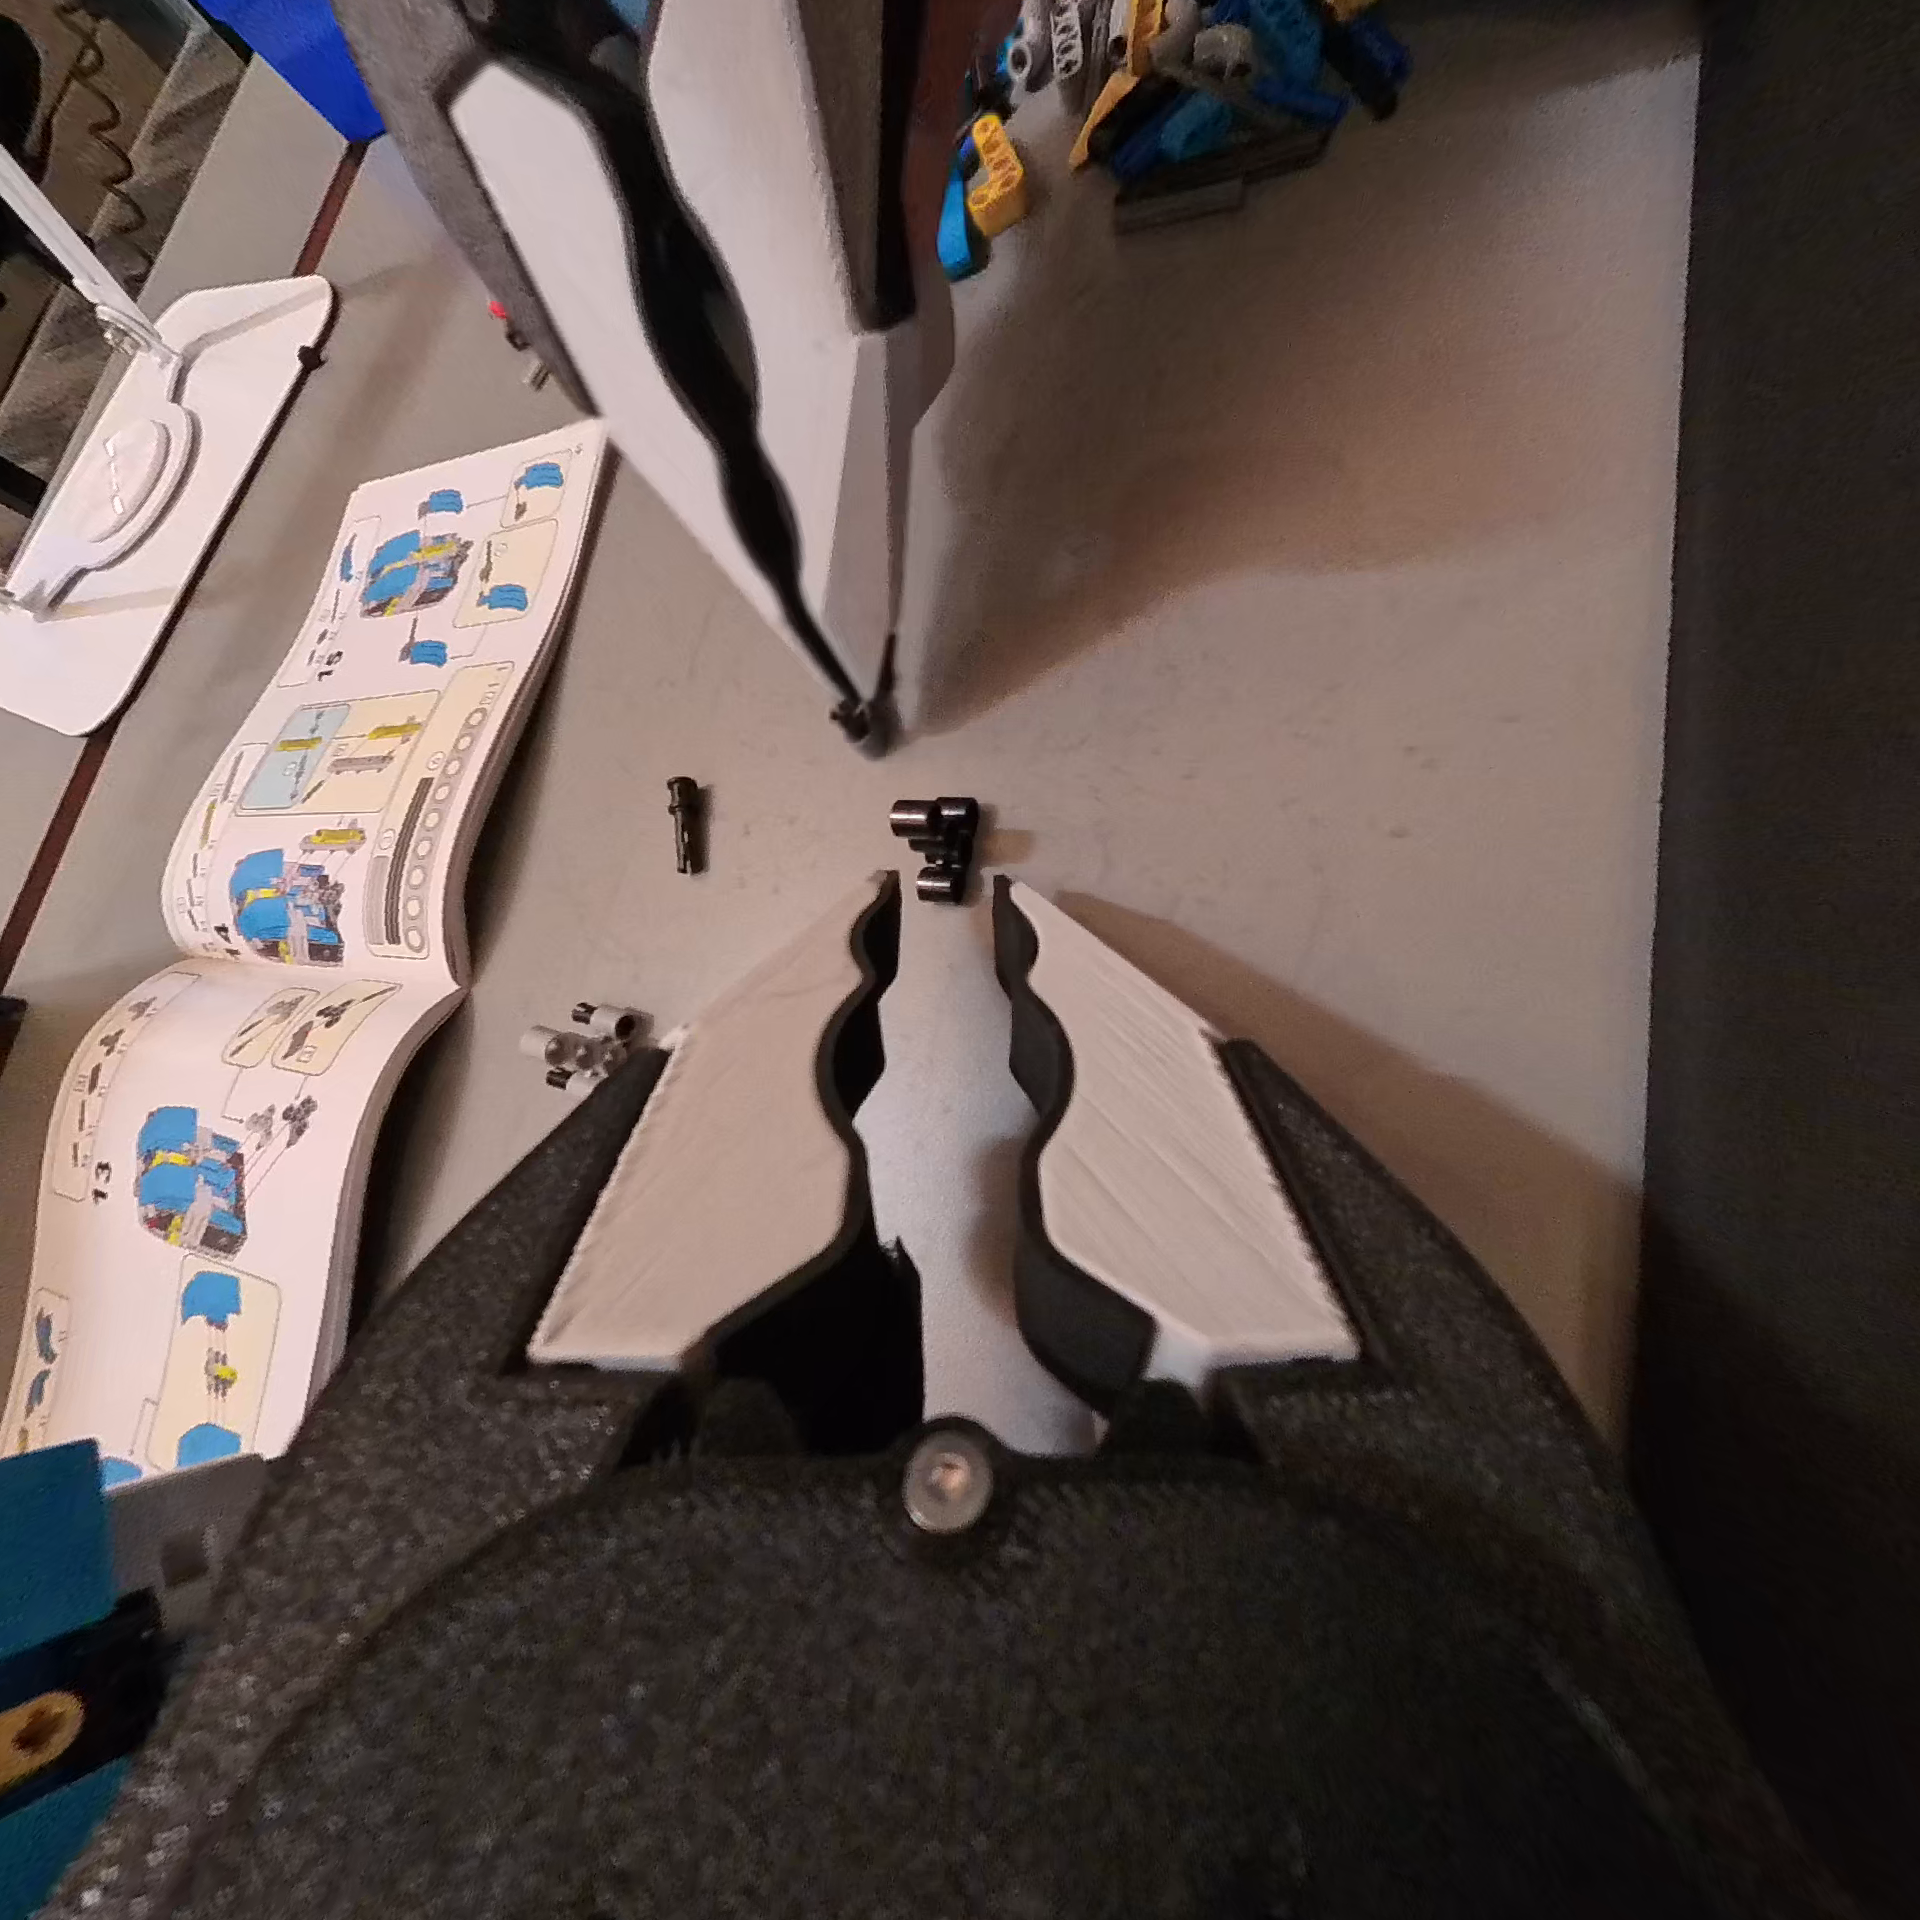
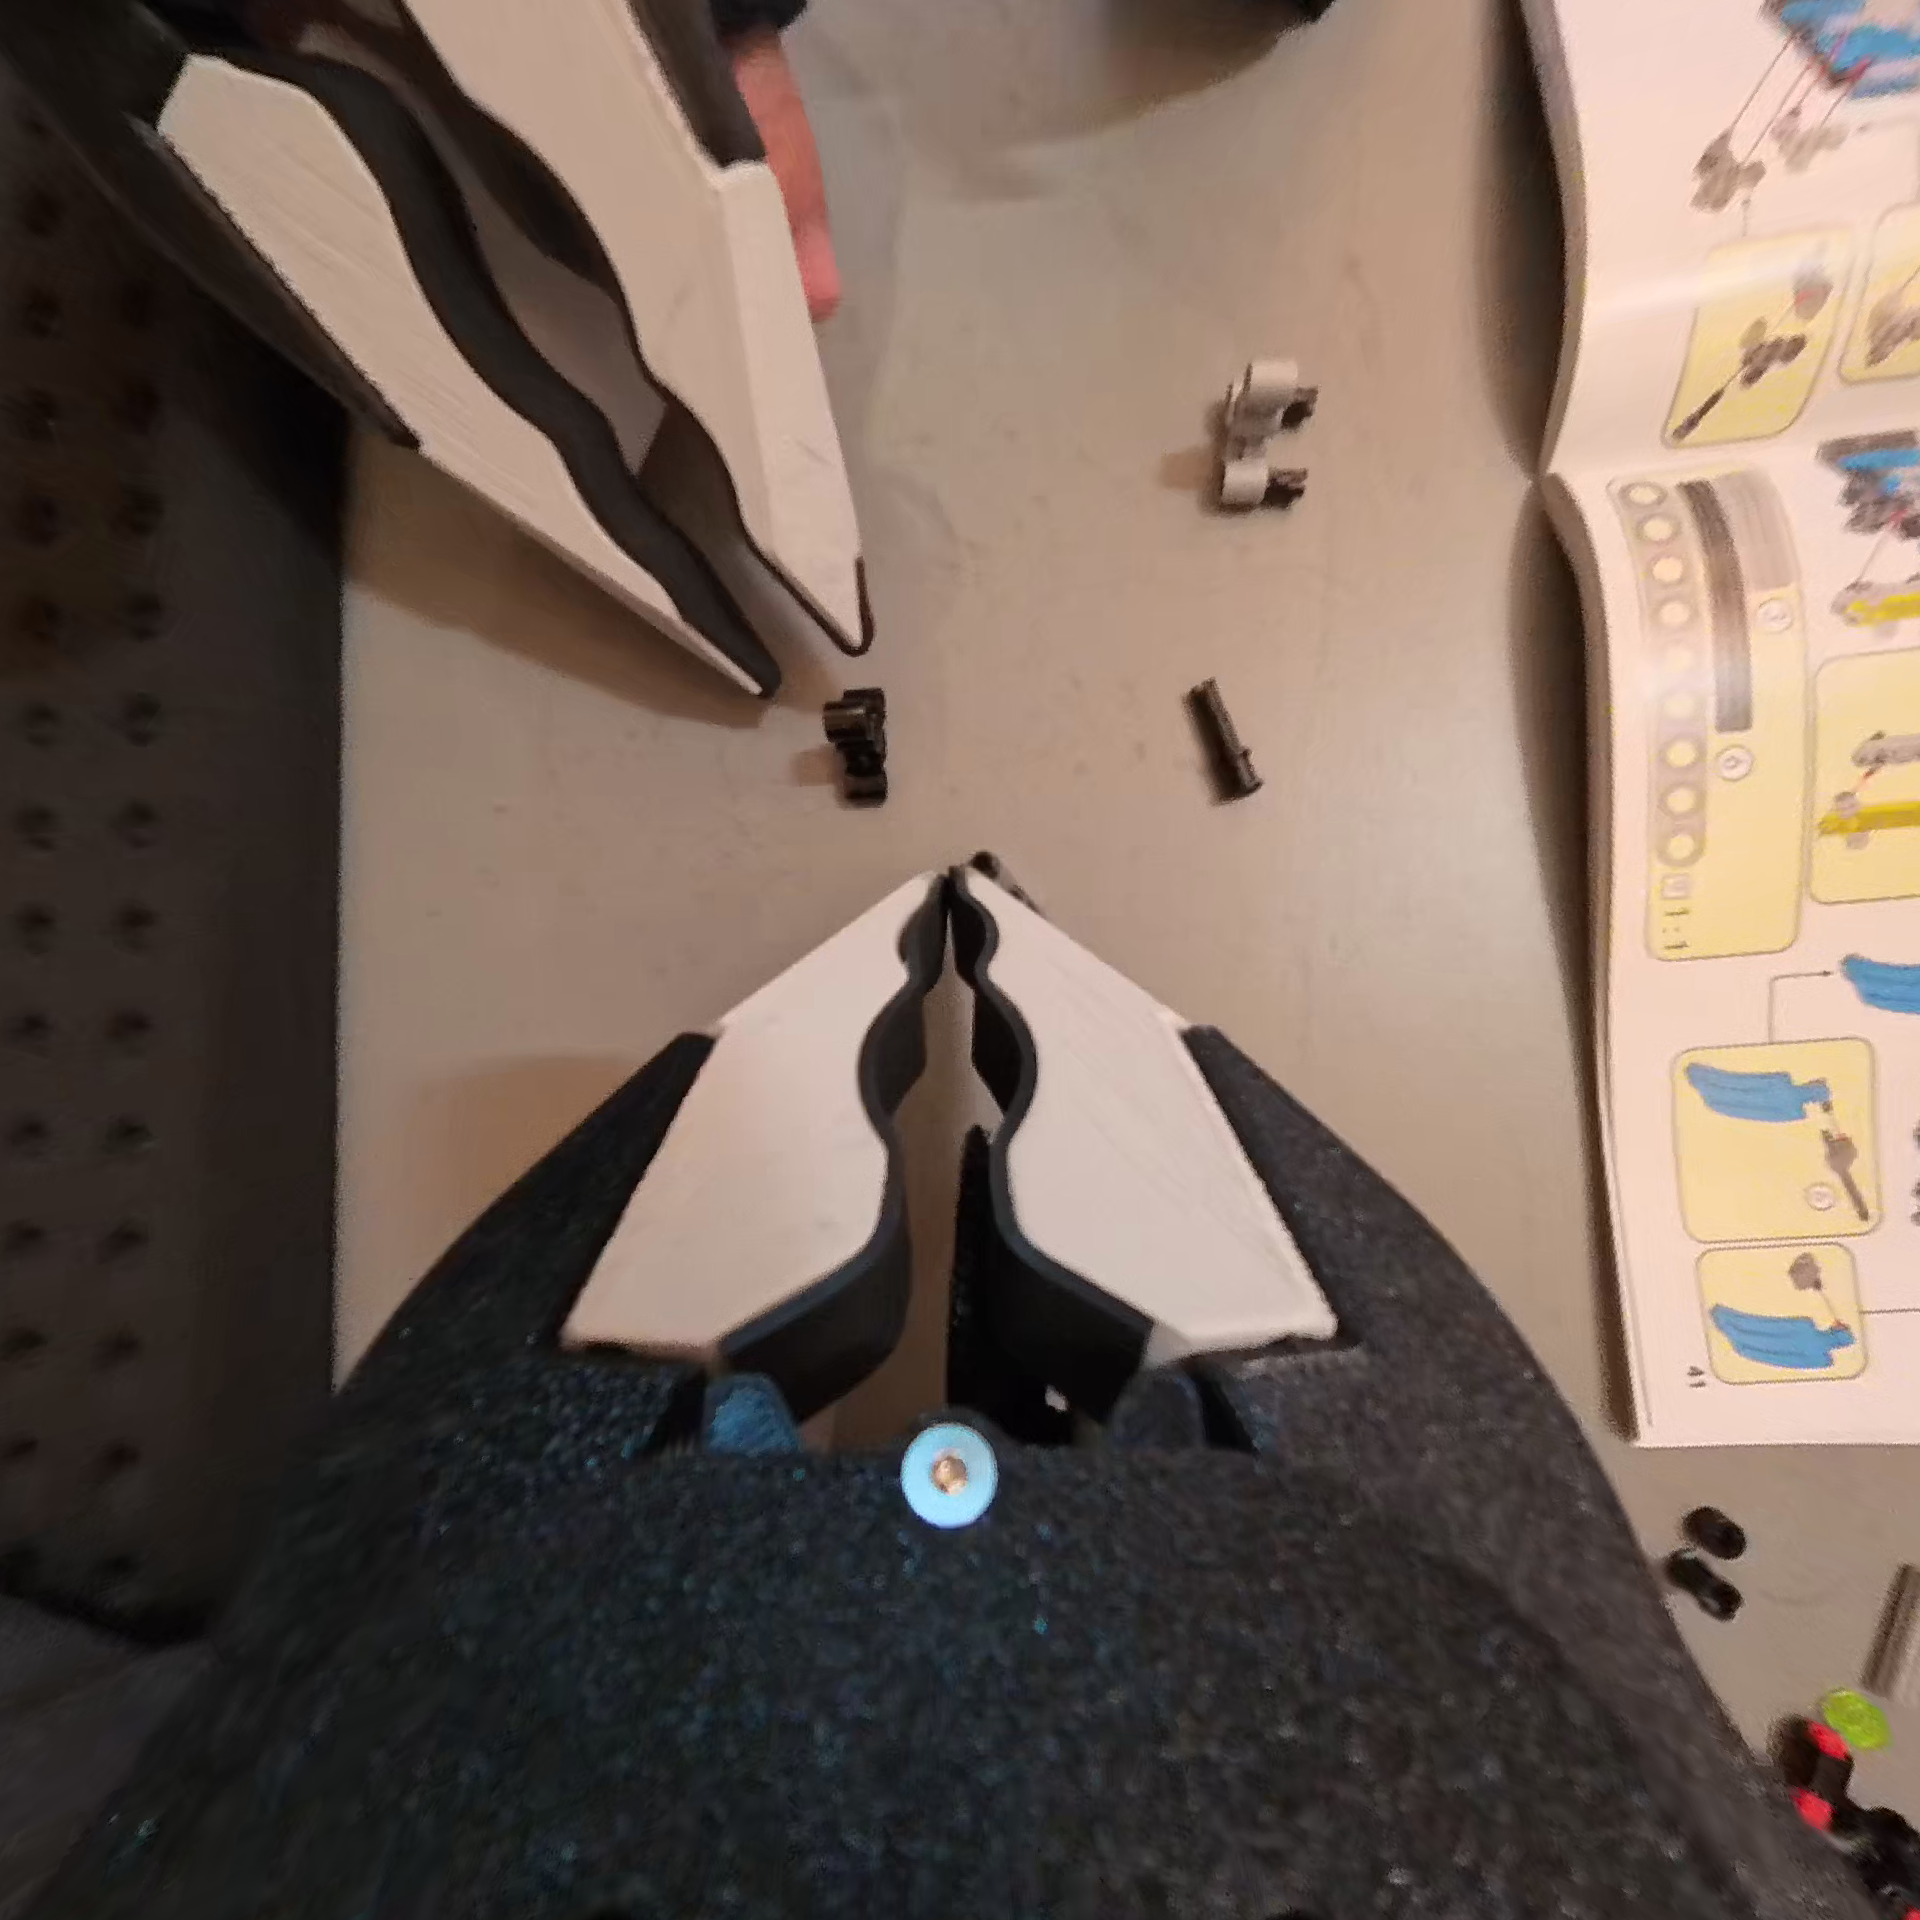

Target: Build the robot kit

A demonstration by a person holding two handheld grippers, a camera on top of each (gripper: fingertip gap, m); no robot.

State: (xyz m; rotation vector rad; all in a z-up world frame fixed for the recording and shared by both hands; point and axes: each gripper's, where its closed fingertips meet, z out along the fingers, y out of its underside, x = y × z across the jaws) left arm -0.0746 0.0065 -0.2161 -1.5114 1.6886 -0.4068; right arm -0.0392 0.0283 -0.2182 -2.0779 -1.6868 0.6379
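Observation:
My left gripper (image 1: 945, 883) is open, low over the grey table (image 1: 1299, 623). A small black connector piece (image 1: 935, 844) lies right at its fingertips, its near end in the gap between them. It also shows in the right wrist view (image 2: 857, 748), just ahead of the left gripper (image 2: 816, 665). My right gripper (image 2: 951, 878) is shut on a tiny black pin (image 2: 982, 862) that sticks out at its tips. In the left wrist view the right gripper (image 1: 862, 717) comes down from above, just beyond the connector.
A loose black pin (image 1: 686, 826) and a grey connector (image 1: 587, 1044) lie left of my left gripper. An open instruction booklet (image 1: 343, 779) lies further left, beside a white lamp base (image 1: 156, 478). A blue and yellow brick pile (image 1: 1195, 94) is at the back. A dark perforated mat (image 2: 156, 831) borders the table. There is about 5 centimetres between the tips of the two grippers.

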